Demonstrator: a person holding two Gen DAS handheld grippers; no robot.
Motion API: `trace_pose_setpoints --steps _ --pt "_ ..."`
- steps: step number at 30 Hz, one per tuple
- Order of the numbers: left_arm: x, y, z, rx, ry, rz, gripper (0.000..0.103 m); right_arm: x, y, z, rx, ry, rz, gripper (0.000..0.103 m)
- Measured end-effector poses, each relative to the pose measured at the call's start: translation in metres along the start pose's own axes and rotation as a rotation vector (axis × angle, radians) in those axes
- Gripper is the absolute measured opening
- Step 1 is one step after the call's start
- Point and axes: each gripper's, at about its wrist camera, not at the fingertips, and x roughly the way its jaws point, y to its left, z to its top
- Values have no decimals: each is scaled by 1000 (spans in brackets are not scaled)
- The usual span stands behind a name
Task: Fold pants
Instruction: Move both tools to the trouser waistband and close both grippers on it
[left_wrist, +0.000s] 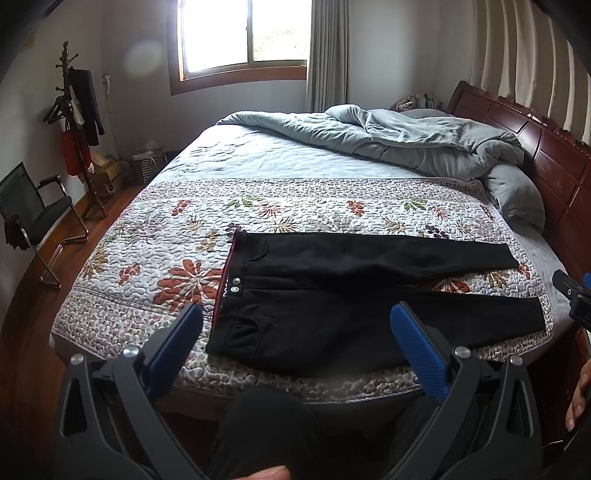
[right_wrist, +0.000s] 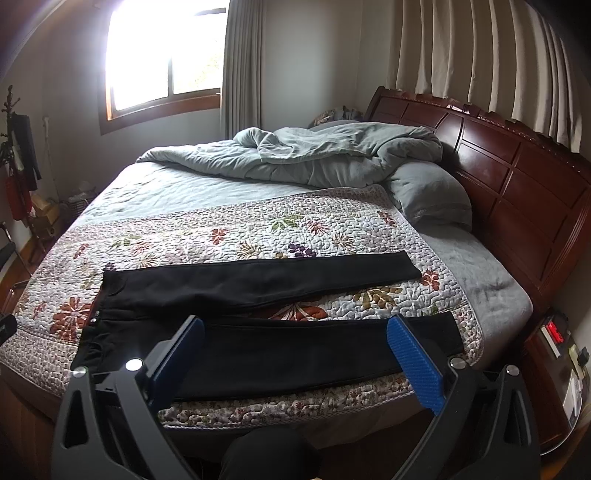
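Observation:
Black pants (left_wrist: 332, 295) lie flat on a floral quilt (left_wrist: 147, 240), waistband with red lining to the left, the two legs spread apart and pointing right. My left gripper (left_wrist: 295, 321) hovers open above the near edge of the bed, over the waist and hip area, holding nothing. In the right wrist view the same pants (right_wrist: 258, 314) stretch across the quilt (right_wrist: 221, 229). My right gripper (right_wrist: 295, 332) is open over the near leg, apart from the cloth. The right gripper's tip (left_wrist: 572, 295) shows at the far right of the left wrist view.
A crumpled grey duvet (left_wrist: 388, 136) and pillow (right_wrist: 432, 195) lie at the far side by the dark wooden headboard (right_wrist: 517, 177). A chair (left_wrist: 33, 214) and coat rack (left_wrist: 74, 122) stand left. A nightstand (right_wrist: 554, 350) is at right. The person's knees (left_wrist: 266, 424) are below.

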Motion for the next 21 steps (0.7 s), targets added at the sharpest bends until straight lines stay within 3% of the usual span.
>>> trace_pose_setpoints --steps 7,8,10,11,13,15,21 --pt "14 -2 2 18 -2 -27 101 3 -1 0 -5 -26 36 100" --pt "18 -3 0 39 -9 -73 101 1 -2 0 -10 -60 72 100" --pt "42 -3 -10 119 37 -249 101 7 -8 -4 -30 -136 139 100" --pt "55 -2 -14 146 79 -286 101 31 -9 -2 -54 -127 152 100" --pt "83 4 -20 208 140 -273 101 69 -16 -5 -85 -2 119 100" --pt "109 17 -20 246 196 -260 101 96 -32 -8 -62 63 145 100" --pt "234 97 16 162 432 -324 101 173 -74 6 -89 182 254 100"
